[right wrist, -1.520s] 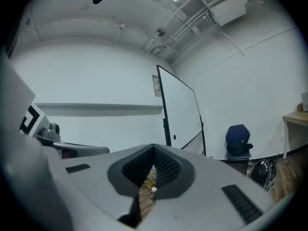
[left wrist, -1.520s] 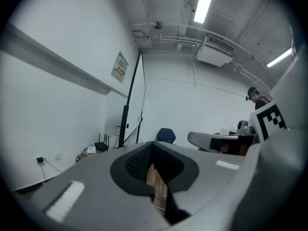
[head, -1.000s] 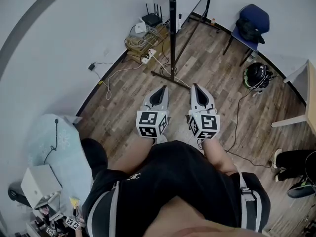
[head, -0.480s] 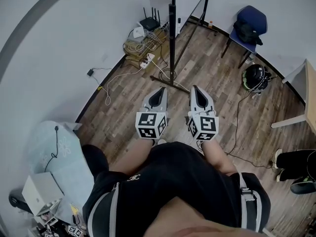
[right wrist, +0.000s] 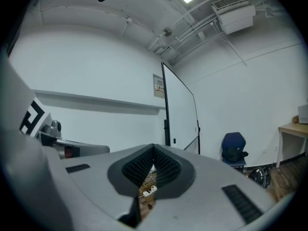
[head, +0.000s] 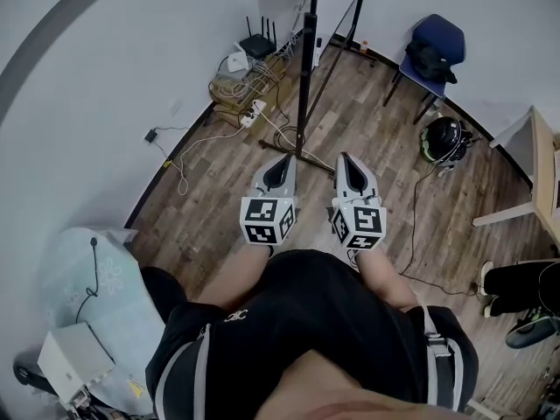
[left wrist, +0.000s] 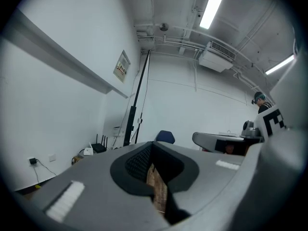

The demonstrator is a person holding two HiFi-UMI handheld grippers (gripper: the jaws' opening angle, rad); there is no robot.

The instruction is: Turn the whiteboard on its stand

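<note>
A brown wood-plank floor [head: 367,116] runs out to a white wall [head: 105,68] on the left. The white whiteboard with a thin black frame [right wrist: 182,114] stands upright at the far end of the room. Its black pole stand [head: 305,68] rises from feet on the floor just beyond both gripper tips, and neither tool touches it. A light wooden table [head: 542,169] sits at the right edge. A blue chair [head: 437,38] with a black bag on its seat stands far right by the wall.

The left hand-held gripper [head: 289,157] and the right hand-held gripper [head: 343,156] are held side by side near the person's body, tips aimed towards the stand. Each is clenched with nothing between its ribbed pads.

A black helmet [head: 440,138] lies on the floor near the chair. A black router with antennas [head: 260,46] sits by a tangle of cables at the far left wall.
</note>
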